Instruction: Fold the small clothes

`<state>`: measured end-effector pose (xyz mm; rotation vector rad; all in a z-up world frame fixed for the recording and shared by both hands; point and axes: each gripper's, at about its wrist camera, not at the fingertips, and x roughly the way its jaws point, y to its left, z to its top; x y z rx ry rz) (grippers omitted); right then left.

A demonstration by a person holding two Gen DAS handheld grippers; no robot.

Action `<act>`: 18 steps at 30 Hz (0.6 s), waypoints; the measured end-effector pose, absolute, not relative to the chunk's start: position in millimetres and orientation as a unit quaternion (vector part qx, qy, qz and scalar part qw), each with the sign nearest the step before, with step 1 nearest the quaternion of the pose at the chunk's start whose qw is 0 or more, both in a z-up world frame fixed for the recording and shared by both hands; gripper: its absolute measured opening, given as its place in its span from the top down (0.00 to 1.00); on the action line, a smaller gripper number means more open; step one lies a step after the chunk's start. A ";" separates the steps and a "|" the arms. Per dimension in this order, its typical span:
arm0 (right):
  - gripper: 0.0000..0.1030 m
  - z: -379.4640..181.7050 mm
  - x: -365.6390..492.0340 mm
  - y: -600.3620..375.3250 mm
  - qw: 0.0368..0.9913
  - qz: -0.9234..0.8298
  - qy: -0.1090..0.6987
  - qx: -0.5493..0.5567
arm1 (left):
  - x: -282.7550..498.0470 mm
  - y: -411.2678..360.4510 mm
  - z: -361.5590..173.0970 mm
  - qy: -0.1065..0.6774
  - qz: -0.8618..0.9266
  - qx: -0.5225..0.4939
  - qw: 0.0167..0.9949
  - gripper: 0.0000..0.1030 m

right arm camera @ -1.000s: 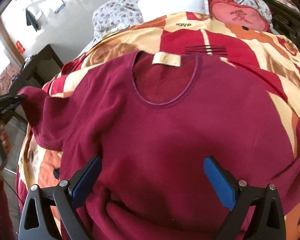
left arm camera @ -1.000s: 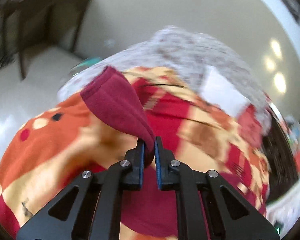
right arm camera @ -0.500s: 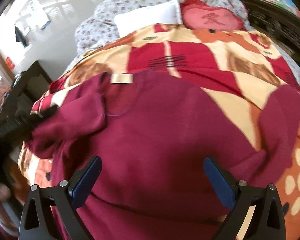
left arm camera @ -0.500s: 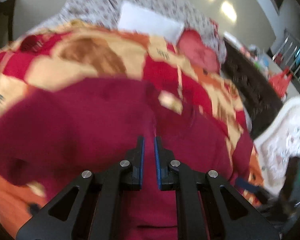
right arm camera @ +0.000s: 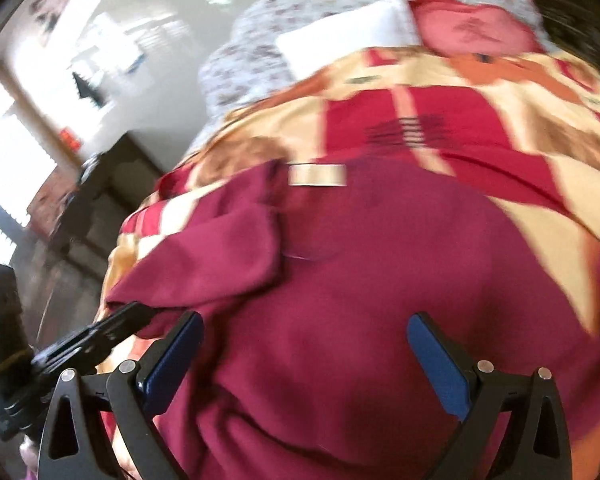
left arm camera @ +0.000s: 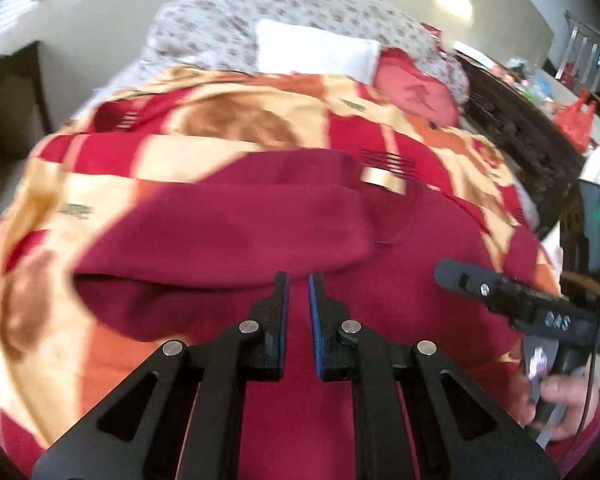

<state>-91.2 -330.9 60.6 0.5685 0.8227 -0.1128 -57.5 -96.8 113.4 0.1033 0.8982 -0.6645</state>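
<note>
A dark red top lies spread on a bed, over a blanket patterned in red, orange and cream. In the left wrist view the top fills the centre and lower part of the frame. Its sleeve is folded across the chest, running from the left of the frame to just short of the neckline, where a pale label shows.

The left gripper points down at the top with its jaws almost together, only a thin slit between the blue pads. The tips sit right at the lower edge of the folded sleeve; I can't tell whether any cloth is pinched there.

The right gripper hangs over the lower body of the top with its jaws spread wide and nothing between them. In the left wrist view it shows at the right edge, with a hand on its handle.

At the top of the frame, past the blanket, lie a flowered quilt, a white pillow and a red cushion. A dark table stands at left in the right wrist view.
</note>
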 end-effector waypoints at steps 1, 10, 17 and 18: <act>0.02 57.1 -80.0 -327.4 0.875 -0.052 0.397 0.271 | -52.8 -88.9 110.8 0.426 -0.305 0.051 0.850 0.92; 0.73 15.3 -13.9 -321.2 0.856 -0.049 0.411 0.309 | -21.3 -27.7 85.7 0.463 -0.236 0.004 0.854 0.92; 0.91 73.0 -57.3 -331.1 0.886 -0.025 0.339 0.316 | -16.7 -5.7 103.4 0.440 -0.219 -0.039 0.870 0.92; 0.91 87.5 -70.9 -335.5 0.893 -0.024 0.322 0.313 | -16.7 -3.5 106.7 0.437 -0.218 -0.050 0.872 0.92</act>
